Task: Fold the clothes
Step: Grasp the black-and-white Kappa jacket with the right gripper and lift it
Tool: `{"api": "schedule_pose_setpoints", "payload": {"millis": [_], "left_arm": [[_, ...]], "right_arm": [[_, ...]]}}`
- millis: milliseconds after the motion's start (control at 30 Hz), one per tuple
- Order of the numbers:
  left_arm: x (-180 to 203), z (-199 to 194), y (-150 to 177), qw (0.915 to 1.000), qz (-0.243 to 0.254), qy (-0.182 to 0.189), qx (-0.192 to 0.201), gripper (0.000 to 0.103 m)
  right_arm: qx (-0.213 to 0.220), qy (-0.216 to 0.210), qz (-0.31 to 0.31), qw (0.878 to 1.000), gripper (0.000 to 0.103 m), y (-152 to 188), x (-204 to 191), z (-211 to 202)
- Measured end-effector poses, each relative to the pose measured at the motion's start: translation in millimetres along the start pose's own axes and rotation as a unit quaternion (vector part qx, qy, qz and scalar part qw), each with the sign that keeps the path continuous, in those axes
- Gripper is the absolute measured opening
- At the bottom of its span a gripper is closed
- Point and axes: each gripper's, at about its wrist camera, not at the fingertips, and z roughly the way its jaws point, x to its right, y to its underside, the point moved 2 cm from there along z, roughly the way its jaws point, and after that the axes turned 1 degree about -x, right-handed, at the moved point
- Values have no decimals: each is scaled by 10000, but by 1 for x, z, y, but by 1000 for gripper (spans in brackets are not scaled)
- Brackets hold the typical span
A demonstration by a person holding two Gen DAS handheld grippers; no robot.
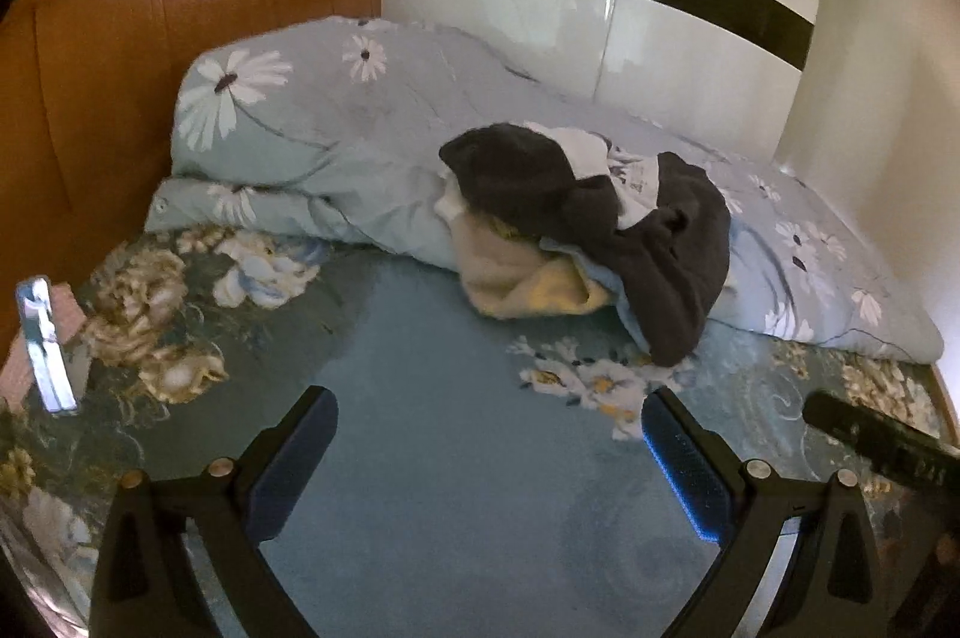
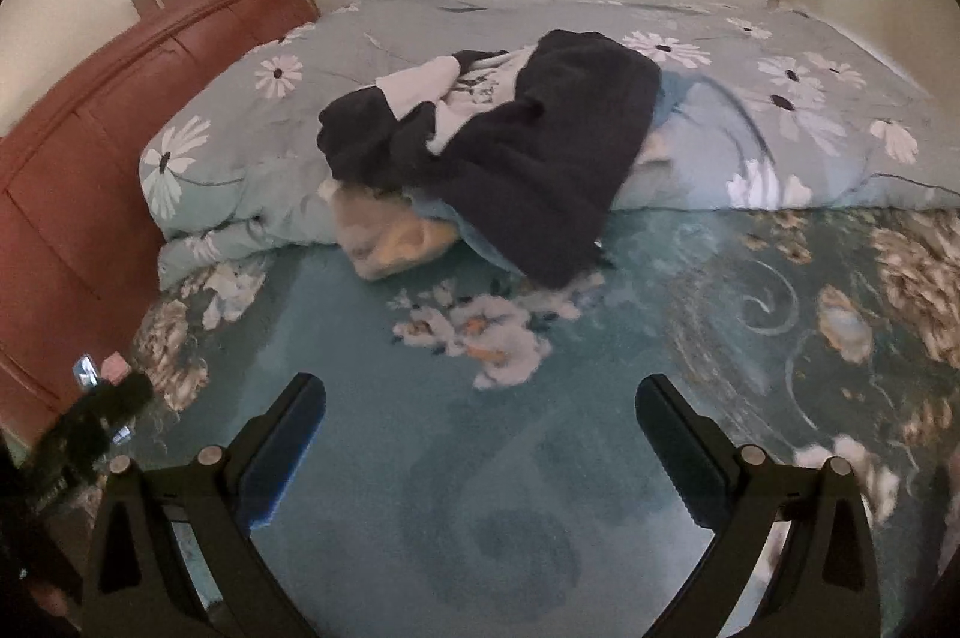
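We hold both tools above the bed (image 1: 456, 398), and each one is spread wide with nothing between its fingers: the left tool (image 1: 489, 428) and the right tool (image 2: 480, 413) both hang over bare blue sheet. The pile of clothes (image 1: 588, 212) lies straight ahead of us, heaped where the sheet meets the rolled floral quilt (image 1: 312, 128) and partly leaning on it. A dark garment (image 2: 528, 158) drapes over the top and hangs down toward us, a white piece (image 2: 420, 83) shows behind it, and a beige piece (image 2: 384, 236) sticks out beneath, at the left of the heap.

The pile sits well apart from both tools, so nothing is folded yet. From the left tool it lies ahead and a little to the right; from the right tool it lies ahead and near the middle. We judge the right tool better placed to reach the dark garment's hanging edge, and the left tool the beige piece. The heap's long axis runs roughly across us, along the quilt.
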Motion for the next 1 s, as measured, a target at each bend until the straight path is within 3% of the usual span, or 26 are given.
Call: {"api": "schedule_pose_setpoints", "payload": {"millis": [233, 433, 667, 800, 900, 1000], "left_arm": [[-11, 33, 2, 9944, -689, 764, -224, 103], [-17, 70, 3, 9962, -555, 161, -653, 103], [-41, 92, 3, 9944, -697, -177, -780, 103], [-55, 102, 9, 9907, -943, -63, -975, 103], [-61, 108, 16, 9878, -1095, -61, -1110, 103], [-67, 113, 23, 9843, -1253, -50, -1243, 103]], "right_arm": [[-322, -28, -462, 9984, 103, -44, -15, 60], [-279, -187, -980, 9946, 103, -106, -38, 120], [75, -88, -1291, 9916, 103, -184, -59, 187], [-23, -184, -1125, 9935, 103, -220, -61, 224], [-233, -469, -515, 9973, 100, -242, -52, 252], [-461, -786, 315, 9953, 83, -250, -38, 274]]}}
